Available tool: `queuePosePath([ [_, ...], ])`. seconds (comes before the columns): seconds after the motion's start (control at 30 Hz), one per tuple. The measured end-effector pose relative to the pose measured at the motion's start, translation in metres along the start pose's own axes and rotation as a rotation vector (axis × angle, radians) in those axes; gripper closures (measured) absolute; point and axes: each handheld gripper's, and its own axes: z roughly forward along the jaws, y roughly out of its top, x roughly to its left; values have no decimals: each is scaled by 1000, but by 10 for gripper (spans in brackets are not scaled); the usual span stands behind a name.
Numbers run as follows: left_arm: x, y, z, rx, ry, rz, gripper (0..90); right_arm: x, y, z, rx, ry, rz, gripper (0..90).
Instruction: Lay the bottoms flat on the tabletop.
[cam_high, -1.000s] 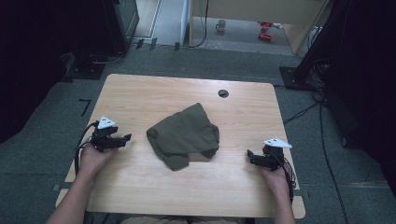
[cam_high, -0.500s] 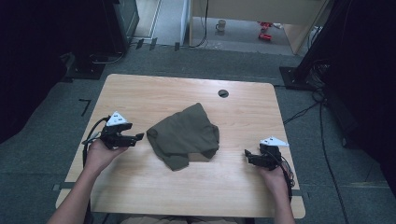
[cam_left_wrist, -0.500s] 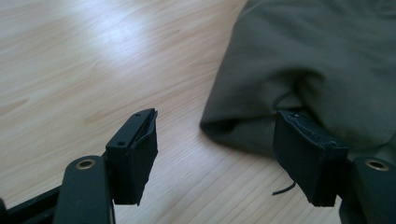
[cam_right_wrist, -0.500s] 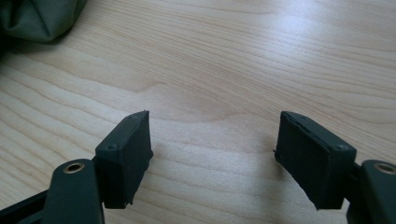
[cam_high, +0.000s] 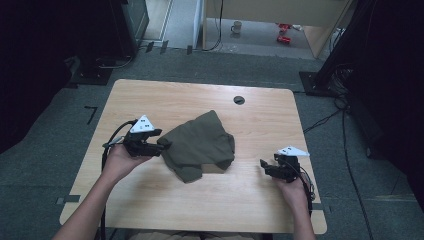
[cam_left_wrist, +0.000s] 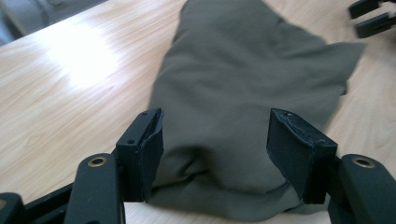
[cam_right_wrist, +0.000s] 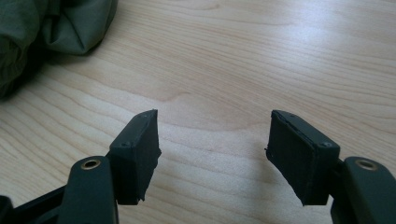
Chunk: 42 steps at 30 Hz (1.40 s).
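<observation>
Closing, ungripped, left gripper (cam_high: 162, 146) straddled cloth (cam_high: 200, 145)'s left edge; right gripper (cam_high: 263, 165) gaped, closing, empty. Risk: multi-layer pinch.

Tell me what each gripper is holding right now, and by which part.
Nothing is held. The left gripper stands open at the near edge of the green cloth, pads not pressing it. The right gripper is open over bare table.

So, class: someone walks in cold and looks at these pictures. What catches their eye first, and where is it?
First the crumpled olive-green cloth in the middle of the pale wooden table. Next, the left gripper at the cloth's left edge, its jaws apart with the fabric between them and just closing a little. The right gripper stands apart near the table's right edge, jaws open over bare wood.
</observation>
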Motion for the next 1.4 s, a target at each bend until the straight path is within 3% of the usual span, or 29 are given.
queuePosePath([
  [0.23, -21, 20, 14, 6, -68, 53, 372, 3, 1, 1, 11, 9, -11, 359],
  [0.57, -49, 29, 38, 31, -147, 126, 372, 5, 1, 1, 18, 25, -28, 366],
  [0.87, -70, 26, 65, 39, -225, 129, 352, 3, 1, 1, 18, 22, -27, 366],
  [1.23, -92, 20, 91, 61, -226, 164, 248, 1, 1, 1, 18, 17, -22, 366],
  [1.4, -97, 13, 107, 76, -236, 149, 232, 2, 1, 1, 22, 15, -28, 366],
])
